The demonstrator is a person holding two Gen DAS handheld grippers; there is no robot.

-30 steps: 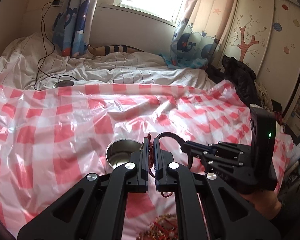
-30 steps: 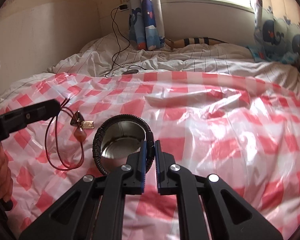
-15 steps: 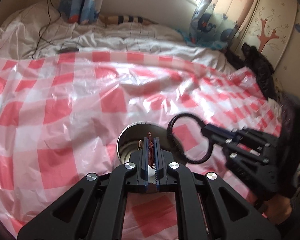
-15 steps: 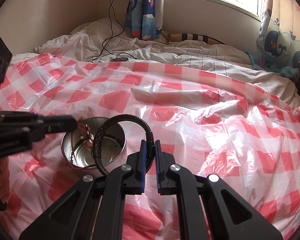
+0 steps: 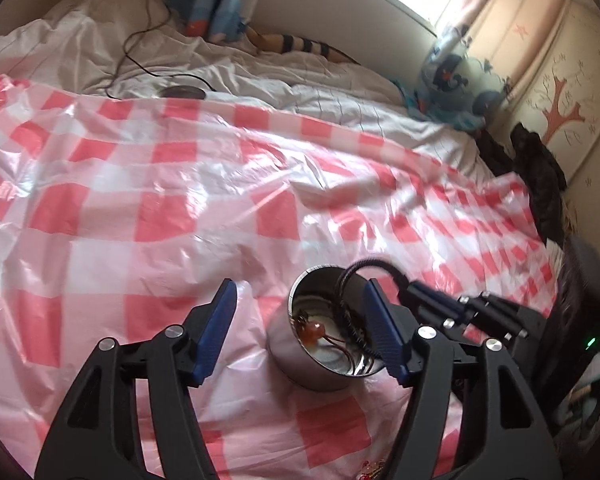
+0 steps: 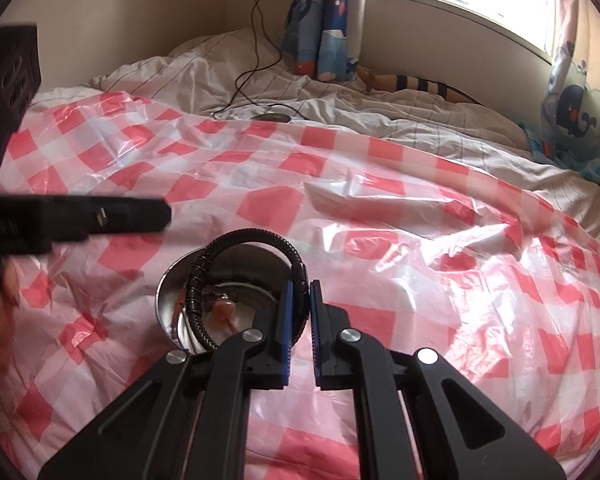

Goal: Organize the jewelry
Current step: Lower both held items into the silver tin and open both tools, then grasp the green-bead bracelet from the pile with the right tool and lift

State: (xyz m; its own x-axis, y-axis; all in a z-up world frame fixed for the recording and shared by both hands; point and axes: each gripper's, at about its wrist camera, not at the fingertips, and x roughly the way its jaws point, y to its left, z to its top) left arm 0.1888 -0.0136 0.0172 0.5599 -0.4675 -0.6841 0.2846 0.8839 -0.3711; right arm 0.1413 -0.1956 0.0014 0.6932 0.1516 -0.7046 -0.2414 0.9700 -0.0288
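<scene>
A round metal tin (image 5: 300,354) stands on the red-checked plastic sheet (image 5: 160,216). A red cord necklace with an orange pendant (image 5: 314,330) lies inside the tin; it also shows in the right wrist view (image 6: 224,308). My left gripper (image 5: 300,304) is open and empty, its fingers either side of the tin. My right gripper (image 6: 300,286) is shut on a black braided bracelet (image 6: 256,238) and holds it over the tin (image 6: 166,304), its lower loop dipping inside. The bracelet also shows in the left wrist view (image 5: 366,266).
The sheet covers a bed with white bedding (image 6: 340,92). A black cable (image 6: 256,76) and a small dark disc (image 6: 272,118) lie at the back. A heap of jewelry (image 5: 374,474) shows at the bottom edge of the left wrist view. Dark clothes (image 5: 540,176) lie at right.
My left gripper has opened and let the red cord necklace drop into the tin. My right gripper has brought the black bracelet down over the tin.
</scene>
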